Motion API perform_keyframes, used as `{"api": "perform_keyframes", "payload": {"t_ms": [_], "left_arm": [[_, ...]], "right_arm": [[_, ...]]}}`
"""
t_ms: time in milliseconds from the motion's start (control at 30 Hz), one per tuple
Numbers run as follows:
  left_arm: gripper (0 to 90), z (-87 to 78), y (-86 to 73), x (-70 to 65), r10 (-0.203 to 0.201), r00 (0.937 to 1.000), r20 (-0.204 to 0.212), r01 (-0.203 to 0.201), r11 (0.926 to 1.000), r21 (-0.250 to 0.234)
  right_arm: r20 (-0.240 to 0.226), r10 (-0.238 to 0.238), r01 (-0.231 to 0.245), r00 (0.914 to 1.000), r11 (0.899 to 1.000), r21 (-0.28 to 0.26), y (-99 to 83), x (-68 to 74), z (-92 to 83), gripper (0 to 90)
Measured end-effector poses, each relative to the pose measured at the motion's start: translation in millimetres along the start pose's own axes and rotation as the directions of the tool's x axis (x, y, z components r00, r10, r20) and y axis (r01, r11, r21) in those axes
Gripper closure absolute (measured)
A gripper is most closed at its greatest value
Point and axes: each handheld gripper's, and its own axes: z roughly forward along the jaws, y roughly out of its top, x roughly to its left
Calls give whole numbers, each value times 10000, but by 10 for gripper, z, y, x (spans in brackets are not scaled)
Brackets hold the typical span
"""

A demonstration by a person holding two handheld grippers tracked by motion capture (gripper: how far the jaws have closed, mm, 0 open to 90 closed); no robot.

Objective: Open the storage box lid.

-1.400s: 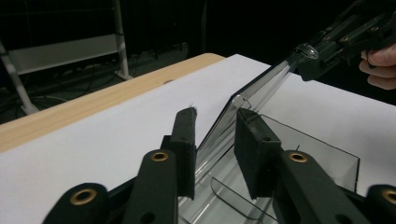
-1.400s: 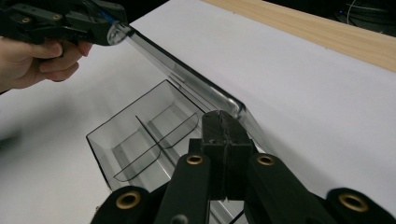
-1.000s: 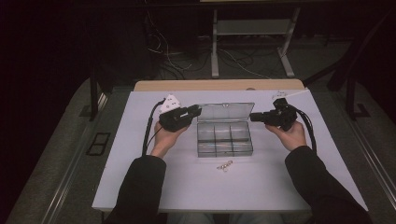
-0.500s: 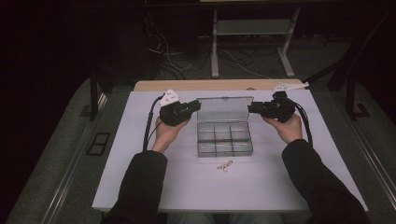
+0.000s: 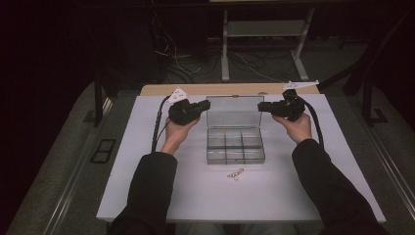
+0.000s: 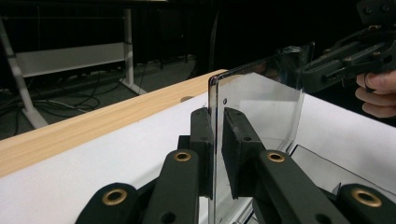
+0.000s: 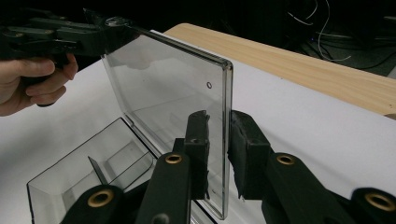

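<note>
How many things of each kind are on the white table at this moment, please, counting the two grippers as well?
Clear plastic compartment box, lid standing upright: 1
Small metal piece lying in front of the box: 1
Black grippers: 2, the left gripper and the right gripper, one at each side edge of the lid
Total: 4

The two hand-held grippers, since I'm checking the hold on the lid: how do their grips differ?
The left hand-held gripper clamps the clear lid at its left edge, pads tight. The right hand-held gripper straddles the right edge with a gap beside one pad, its jaws just closing further. Both stand at the upright lid's side edges.
</note>
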Motion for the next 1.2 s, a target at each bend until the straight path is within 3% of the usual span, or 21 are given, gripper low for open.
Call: {"api": "perform_keyframes", "payload": {"t_ms": [233, 500, 633, 800, 967, 1067, 1200], "left_arm": [[791, 20, -21, 23, -319, 9994, 105, 320, 9994, -93], [712, 64, -102, 106, -1147, 9931, 234, 1144, 9933, 139], [691, 71, -148, 145, -1701, 9851, 265, 1689, 9847, 439], [690, 91, -255, 178, -2466, 9682, 430, 2430, 9672, 744], [690, 97, -378, 207, -2802, 9583, 569, 2742, 9570, 951], [690, 99, -434, 214, -2814, 9579, 572, 2731, 9543, 1215], [703, 84, -510, 212, -2996, 9525, 539, 2900, 9470, 1383]], "right_arm": [[16, 58, -58, 10000, 10000, -76, -3, -10, 12, 771], [-20, 346, -346, 9994, 9992, -208, -15, -44, 42, 774], [4, 314, -314, 9995, 9993, -193, -10, -54, 49, 778], [10, 399, -398, 9992, 9988, -271, -14, -75, 69, 778], [-67, 615, -617, 9981, 9974, -378, -26, -99, 86, 778], [-42, 653, -654, 9979, 9971, -384, -26, -101, 94, 778], [-37, 736, -737, 9973, 9965, -394, -33, -106, 101, 778]]}}
